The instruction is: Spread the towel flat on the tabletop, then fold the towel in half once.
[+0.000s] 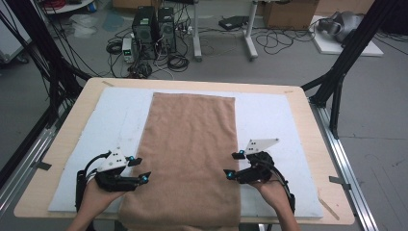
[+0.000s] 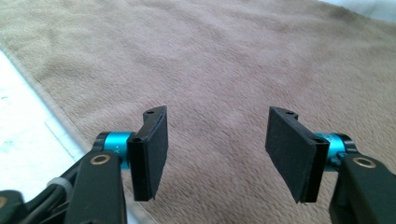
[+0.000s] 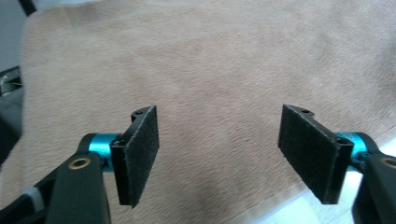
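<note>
on the desk (image 1: 308, 125) the towel (image 1: 192, 144) runs lengthwise away from the person, between left gripper (image 1: 139, 170) and right gripper (image 1: 232, 164), jaws released, empty.

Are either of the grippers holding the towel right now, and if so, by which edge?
Nothing is held. The left gripper and right gripper both stand open above the brown towel, with only its flat surface showing between their jaws.
</note>
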